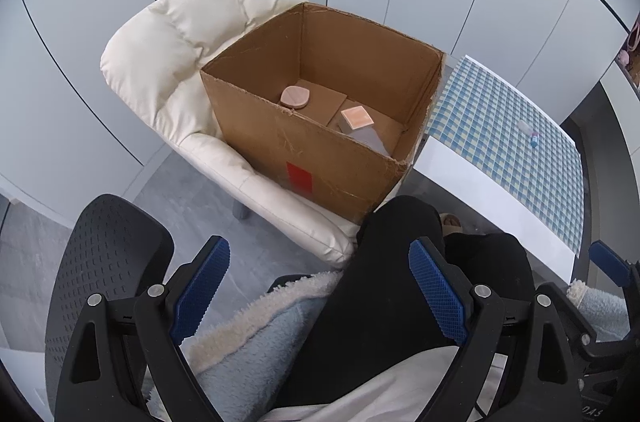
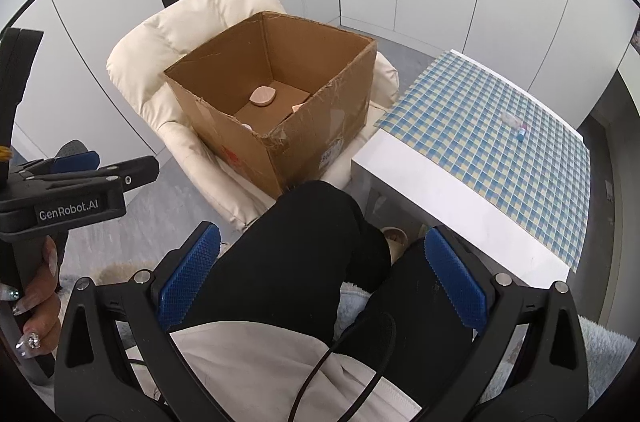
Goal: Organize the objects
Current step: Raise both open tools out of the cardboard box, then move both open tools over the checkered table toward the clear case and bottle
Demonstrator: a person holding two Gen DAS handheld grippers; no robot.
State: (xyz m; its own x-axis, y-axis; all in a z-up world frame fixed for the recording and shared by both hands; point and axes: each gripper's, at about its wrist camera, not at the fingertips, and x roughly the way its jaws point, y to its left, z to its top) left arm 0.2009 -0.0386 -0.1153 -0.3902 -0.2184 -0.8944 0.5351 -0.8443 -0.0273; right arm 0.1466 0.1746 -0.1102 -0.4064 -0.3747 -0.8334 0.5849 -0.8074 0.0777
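Two tools, left tool point(image 1: 318, 292) and right tool point(image 2: 322, 276), both spread wide with nothing between the pads, hanging over the person's black-trousered knees. Open cardboard box point(image 1: 320, 158) sits on the cream armchair point(image 1: 172, 38), holding a pink rounded pad point(image 1: 295, 97) far left and a square peach block point(image 1: 357, 117) to its right. Small clear bottle point(image 2: 516, 124) lies on the checked tabletop point(image 2: 500, 158), well right of the box.

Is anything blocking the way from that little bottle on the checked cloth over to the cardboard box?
Nothing visible does. The little bottle lies alone on the checked cloth, and the cardboard box on the armchair beside the table stands open at the top.
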